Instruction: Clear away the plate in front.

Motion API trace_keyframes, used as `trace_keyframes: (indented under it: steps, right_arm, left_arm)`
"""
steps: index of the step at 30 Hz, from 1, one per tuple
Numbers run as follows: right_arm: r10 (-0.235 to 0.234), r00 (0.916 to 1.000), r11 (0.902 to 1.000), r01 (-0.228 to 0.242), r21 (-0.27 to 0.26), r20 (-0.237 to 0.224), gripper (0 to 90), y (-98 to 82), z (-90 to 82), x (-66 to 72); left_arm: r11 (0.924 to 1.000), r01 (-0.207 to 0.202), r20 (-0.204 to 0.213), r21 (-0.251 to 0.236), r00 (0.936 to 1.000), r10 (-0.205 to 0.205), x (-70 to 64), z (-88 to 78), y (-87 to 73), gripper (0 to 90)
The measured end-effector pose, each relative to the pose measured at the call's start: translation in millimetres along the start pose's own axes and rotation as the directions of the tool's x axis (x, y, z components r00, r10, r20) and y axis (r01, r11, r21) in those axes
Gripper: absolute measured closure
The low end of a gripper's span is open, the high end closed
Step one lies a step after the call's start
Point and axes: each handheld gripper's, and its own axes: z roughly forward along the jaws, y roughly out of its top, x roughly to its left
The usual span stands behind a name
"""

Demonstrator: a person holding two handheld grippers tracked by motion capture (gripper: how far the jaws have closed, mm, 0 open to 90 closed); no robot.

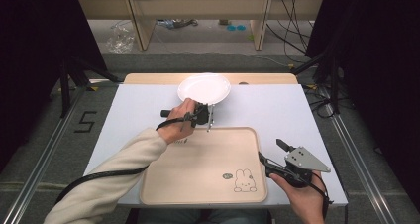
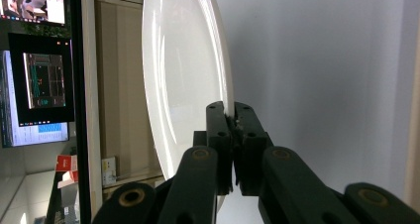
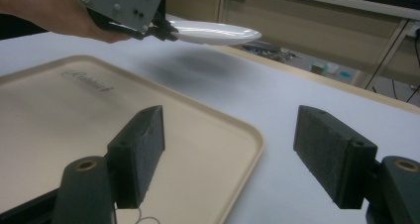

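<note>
A white plate point(image 1: 204, 88) hangs above the far middle of the table, casting a shadow on the white top. My left gripper point(image 1: 205, 112) is shut on its near rim; in the left gripper view the two black jaws point(image 2: 233, 112) pinch the edge of the plate point(image 2: 183, 75). A beige tray point(image 1: 198, 169) with a rabbit drawing lies at the table's front. My right gripper point(image 1: 272, 150) stands open beside the tray's right edge, nothing between its pads point(image 3: 235, 149). The right gripper view looks over the tray point(image 3: 74, 125) to the held plate point(image 3: 218, 33) and the left gripper point(image 3: 163, 30).
The white table top point(image 1: 277, 110) has a wooden strip point(image 1: 148, 78) along its far edge. Black curtains stand at both sides. Cables and wooden furniture legs are on the floor beyond. A lit monitor point(image 2: 44, 80) shows in the left gripper view.
</note>
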Motion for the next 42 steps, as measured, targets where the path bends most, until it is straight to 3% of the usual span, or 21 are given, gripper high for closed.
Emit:
trace_keyframes:
  steps: [20,29,41,42]
  right_arm:
    - [0.000,1.0000,1.0000,0.000,-0.002,0.003,29.0,0.2,-0.2,0.2]
    - [0.004,1.0000,1.0000,-0.004,-0.003,-0.007,29.0,-0.1,0.4,0.4]
    - [-0.019,0.9997,0.9997,0.019,-0.013,0.015,29.0,0.3,0.1,-1.1]
    - [-0.001,1.0000,1.0000,0.001,-0.002,0.005,29.0,0.2,-0.2,0.1]
  left_arm:
    - [0.9996,-0.021,-0.014,-0.021,0.9997,0.021,-3.2,-25.3,-0.3,87.2]
    - [0.9993,-0.013,-0.013,-0.036,0.9998,0.013,-8.7,-32.8,-4.2,87.2]
    - [0.9986,-0.025,-0.022,-0.047,0.9995,0.024,-11.1,-47.1,-6.1,87.3]
    - [0.9986,-0.025,-0.020,-0.047,0.9995,0.024,-10.9,-48.6,-6.1,87.3]
